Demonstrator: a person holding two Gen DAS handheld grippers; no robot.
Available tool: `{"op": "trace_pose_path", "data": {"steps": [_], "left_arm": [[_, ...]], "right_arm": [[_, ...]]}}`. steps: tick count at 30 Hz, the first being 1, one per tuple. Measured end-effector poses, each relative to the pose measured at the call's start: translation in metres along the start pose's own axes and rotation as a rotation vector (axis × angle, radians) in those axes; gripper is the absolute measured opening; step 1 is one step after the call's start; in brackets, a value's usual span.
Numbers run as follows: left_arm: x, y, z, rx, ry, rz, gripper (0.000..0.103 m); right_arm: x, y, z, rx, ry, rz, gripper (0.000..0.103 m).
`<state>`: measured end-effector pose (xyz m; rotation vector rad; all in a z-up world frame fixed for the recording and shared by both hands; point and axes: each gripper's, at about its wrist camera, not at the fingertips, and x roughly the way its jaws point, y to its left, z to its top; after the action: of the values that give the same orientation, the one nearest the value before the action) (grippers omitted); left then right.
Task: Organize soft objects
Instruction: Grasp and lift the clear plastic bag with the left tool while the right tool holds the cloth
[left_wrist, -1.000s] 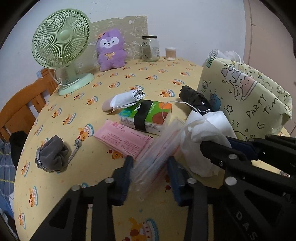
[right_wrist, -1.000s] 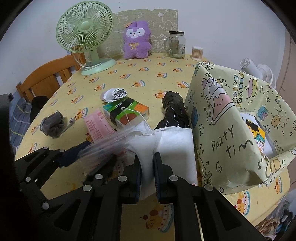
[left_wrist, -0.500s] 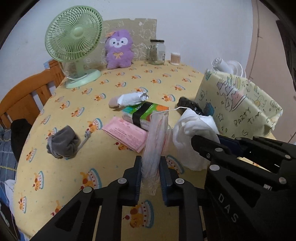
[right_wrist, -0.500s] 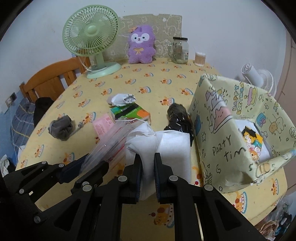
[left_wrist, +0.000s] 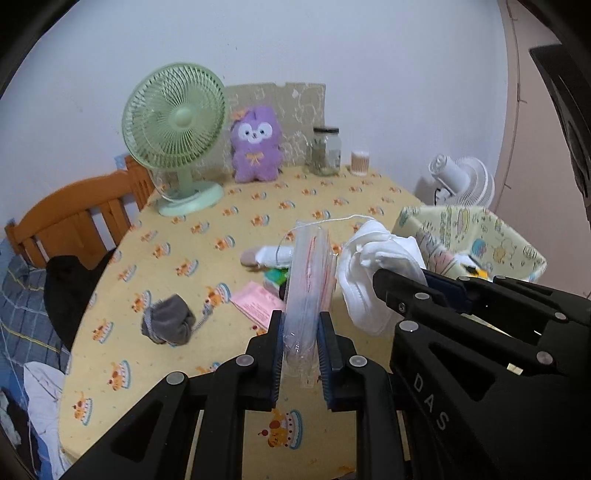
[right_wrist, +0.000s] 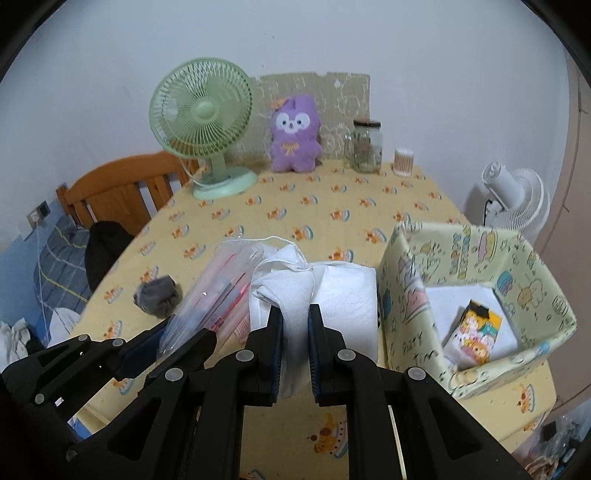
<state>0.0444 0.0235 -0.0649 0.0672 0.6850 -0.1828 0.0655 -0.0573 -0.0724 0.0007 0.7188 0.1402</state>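
Observation:
My left gripper is shut on a clear plastic zip bag that stands upright between its pads, lifted off the yellow table. Beside it my right gripper is shut on a stack of white face masks with thin ear loops, also held above the table. In the right wrist view the bag leans left of the masks. A grey pouch, a pink packet, a green tissue pack and a rolled white item lie on the table below.
A patterned open box with a small carton inside stands at the right. At the far edge stand a green fan, a purple plush, a glass jar and a small cup. A wooden chair is left.
The left jaws closed on the clear bag, which now stands upright. Both grippers rose with their loads, so the table looks farther below.

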Motion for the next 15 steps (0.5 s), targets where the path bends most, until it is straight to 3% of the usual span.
{"op": "trace_pose_path", "data": {"steps": [15], "left_arm": [[-0.021,-0.016,0.027,-0.012,-0.085,0.039,0.015]], "right_arm": [[-0.028,-0.015,0.029,-0.01,-0.092,0.033,0.015]]}}
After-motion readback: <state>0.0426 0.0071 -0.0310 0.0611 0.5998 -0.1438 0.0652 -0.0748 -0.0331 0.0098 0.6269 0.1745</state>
